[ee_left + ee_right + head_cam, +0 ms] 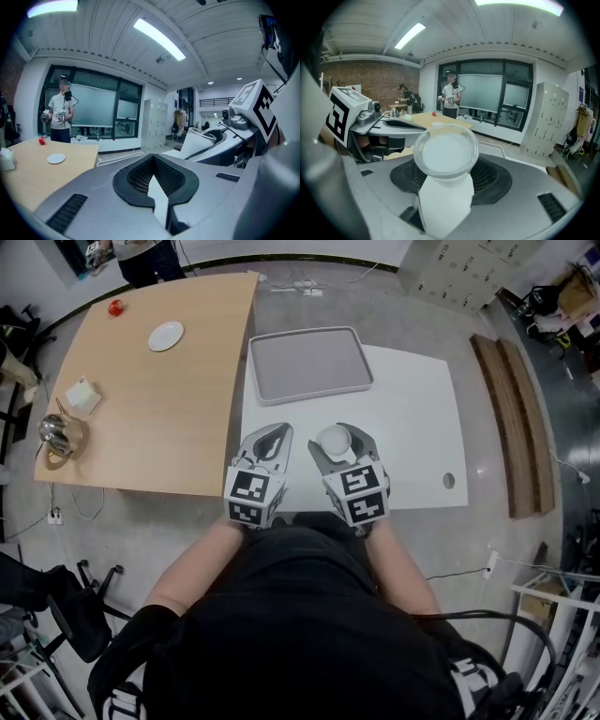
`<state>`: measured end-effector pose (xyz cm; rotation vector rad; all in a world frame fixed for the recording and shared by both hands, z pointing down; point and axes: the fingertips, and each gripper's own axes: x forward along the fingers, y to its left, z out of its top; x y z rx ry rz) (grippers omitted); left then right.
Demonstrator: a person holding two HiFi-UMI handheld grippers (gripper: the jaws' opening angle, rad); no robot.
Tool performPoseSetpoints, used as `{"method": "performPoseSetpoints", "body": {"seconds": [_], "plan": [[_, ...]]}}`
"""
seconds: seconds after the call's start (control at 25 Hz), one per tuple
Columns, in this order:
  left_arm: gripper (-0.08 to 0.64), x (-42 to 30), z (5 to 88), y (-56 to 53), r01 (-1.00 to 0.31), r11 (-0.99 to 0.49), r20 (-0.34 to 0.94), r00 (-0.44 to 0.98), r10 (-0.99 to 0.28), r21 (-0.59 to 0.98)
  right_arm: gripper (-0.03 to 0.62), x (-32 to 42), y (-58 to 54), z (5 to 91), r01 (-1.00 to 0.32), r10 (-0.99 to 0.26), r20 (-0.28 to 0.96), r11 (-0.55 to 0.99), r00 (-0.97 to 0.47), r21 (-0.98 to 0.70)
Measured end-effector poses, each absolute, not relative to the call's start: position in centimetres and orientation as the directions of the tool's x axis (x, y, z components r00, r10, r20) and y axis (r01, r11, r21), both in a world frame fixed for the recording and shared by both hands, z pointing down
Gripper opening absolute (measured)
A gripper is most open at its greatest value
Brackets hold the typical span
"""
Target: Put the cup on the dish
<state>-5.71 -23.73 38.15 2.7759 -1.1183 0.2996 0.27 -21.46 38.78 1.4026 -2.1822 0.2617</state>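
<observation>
Person in a black top, seen from above, holding two grippers side by side over the near edge of a white table (pixel 412 418); each gripper carries a cube with black-and-white square markers. Right gripper (pixel 339 444) has its jaws spread partway and closed against the sides of a pale, translucent cup (pixel 446 152); the cup stands upright between the dark pads, its round open rim facing up, lifted just above the white table. Left gripper (pixel 270 437) sits just beside the right one; its jaws are drawn together to a thin slit and hold nothing.

Dish (pixel 166 336), small, round and white, lies well apart from the cup, toward the far end of a light wooden table (pixel 159 418) that stands against the white table's left side; nothing rests on the dish. Near the dish, toward the far corner, sits a small red object (pixel 115 307); at the wooden table's left edge are a white box (pixel 82 397) and a shiny metal kettle (pixel 54 435).

Grey rectangular tray (pixel 309 367) with a raised rim lies on the far part of the white table, beyond both grippers; another person (pixel 61 117) stands past the wooden table's far end, before large dark-framed windows.
</observation>
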Motion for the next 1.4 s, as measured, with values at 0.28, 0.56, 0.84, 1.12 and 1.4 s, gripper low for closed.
{"method": "performPoseSetpoints", "body": {"seconds": [0.28, 0.56, 0.84, 1.12, 1.4], "plan": [[0.006, -5.1, 37.4, -26.6, -0.719, -0.693, 0.227, 0.685, -0.692, 0.059, 0.244, 1.1, -24.2, 38.4, -0.879, -0.779, 0.525, 0.463, -0.344, 0.111], [0.006, -4.0, 36.5, -29.6, -0.731, -0.68, 0.206, 0.674, -0.709, 0.054, 0.244, 2.5, -27.1, 38.7, -0.877, -0.776, 0.525, 0.468, -0.35, 0.108], [0.006, -2.9, 36.9, -32.7, -0.74, -0.671, 0.216, 0.664, -0.715, 0.055, 0.245, 4.0, -30.4, 38.7, -0.879, -0.778, 0.522, 0.466, -0.35, 0.104], [0.006, -1.2, 37.9, -35.8, -0.747, -0.663, 0.233, 0.654, -0.719, 0.052, 0.244, 5.6, -33.8, 39.1, -0.878, -0.775, 0.519, 0.47, -0.36, 0.092], [0.006, -0.2, 39.6, -39.8, -0.768, -0.64, 0.263, 0.625, -0.735, 0.039, 0.244, 6.9, -37.3, 40.3, -0.872, -0.756, 0.54, 0.483, -0.37, 0.08]]}}
